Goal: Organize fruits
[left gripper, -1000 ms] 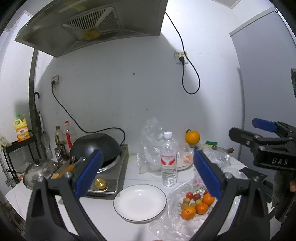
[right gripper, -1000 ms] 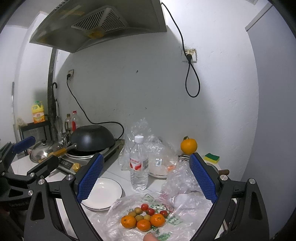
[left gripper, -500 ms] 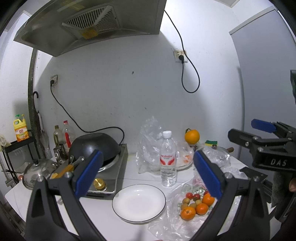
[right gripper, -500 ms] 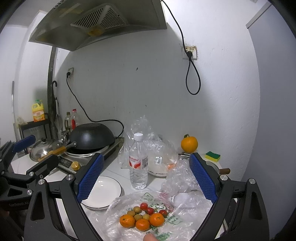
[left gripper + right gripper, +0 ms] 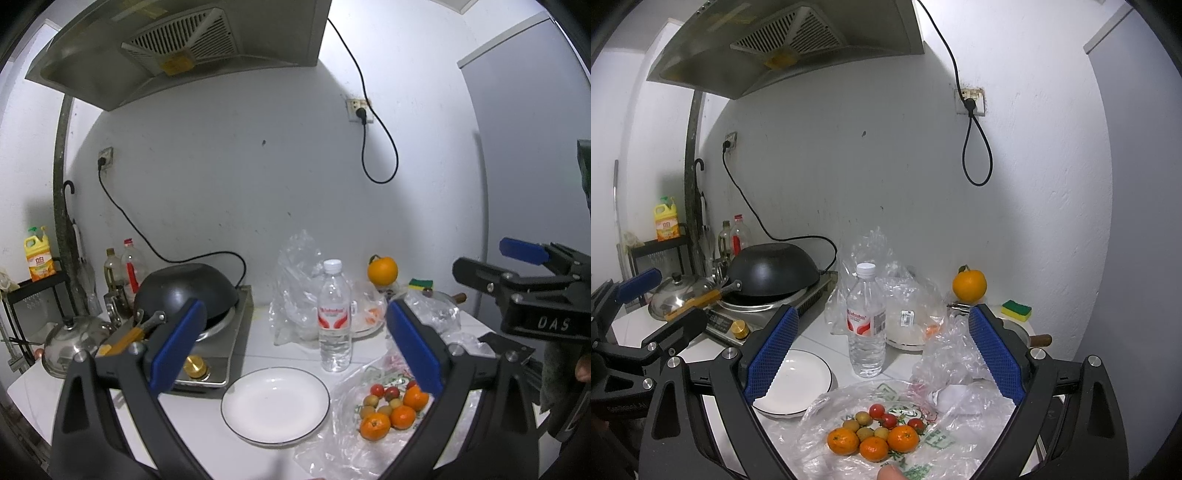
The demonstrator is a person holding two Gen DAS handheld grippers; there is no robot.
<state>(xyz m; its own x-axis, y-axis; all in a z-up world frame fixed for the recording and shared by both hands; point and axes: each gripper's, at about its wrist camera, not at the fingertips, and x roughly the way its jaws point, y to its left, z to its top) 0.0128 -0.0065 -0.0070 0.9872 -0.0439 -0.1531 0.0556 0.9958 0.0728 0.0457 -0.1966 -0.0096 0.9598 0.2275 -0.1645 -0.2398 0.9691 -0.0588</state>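
A pile of fruit lies on a clear plastic bag (image 5: pixel 923 443): three mandarins (image 5: pixel 873 448), cherry tomatoes (image 5: pixel 888 419) and small tan longans (image 5: pixel 862 431). The pile also shows in the left wrist view (image 5: pixel 391 410). An empty white plate (image 5: pixel 275 400) sits to its left, also in the right wrist view (image 5: pixel 798 380). My left gripper (image 5: pixel 295 347) is open and empty above the plate. My right gripper (image 5: pixel 882 354) is open and empty above the fruit. A large orange (image 5: pixel 969 285) stands at the back.
A water bottle (image 5: pixel 334 317) stands behind the plate. A black wok (image 5: pixel 184 291) sits on a cooktop (image 5: pixel 218 354) at left, with a steel lid (image 5: pixel 70 343) beside it. More plastic bags (image 5: pixel 908 295), a sponge (image 5: pixel 1017 309) and a range hood (image 5: pixel 177 55) are behind.
Both grippers have drifted slightly; the view has shifted a little toward the fruit. Both stay open and empty.
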